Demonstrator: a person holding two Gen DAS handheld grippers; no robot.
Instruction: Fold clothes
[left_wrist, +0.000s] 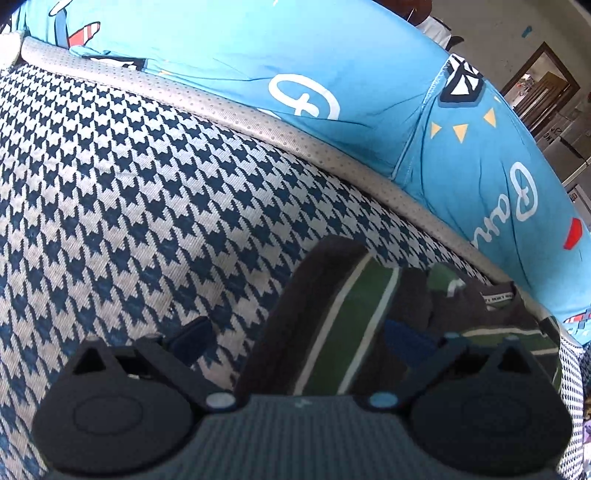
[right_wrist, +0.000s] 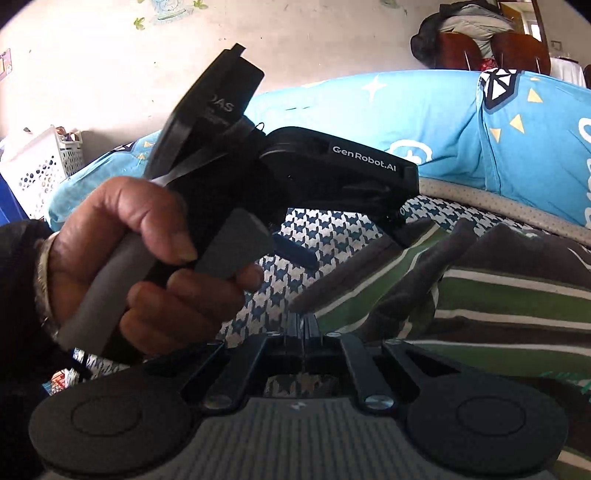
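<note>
Only right view shows hand (right_wrist: 147, 258); tongs (right_wrist: 303, 325) seemingly closed.

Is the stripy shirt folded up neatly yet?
No. The striped shirt lies rumpled, one flap raised, on the checked cover, between the open left gripper's fingers.

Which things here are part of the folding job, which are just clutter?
In the job:
- striped shirt
- left gripper, open around a shirt fold
- right gripper, shut
- hand on the left gripper

Lying about:
- blue cushion
- checked cover
- white basket
</note>
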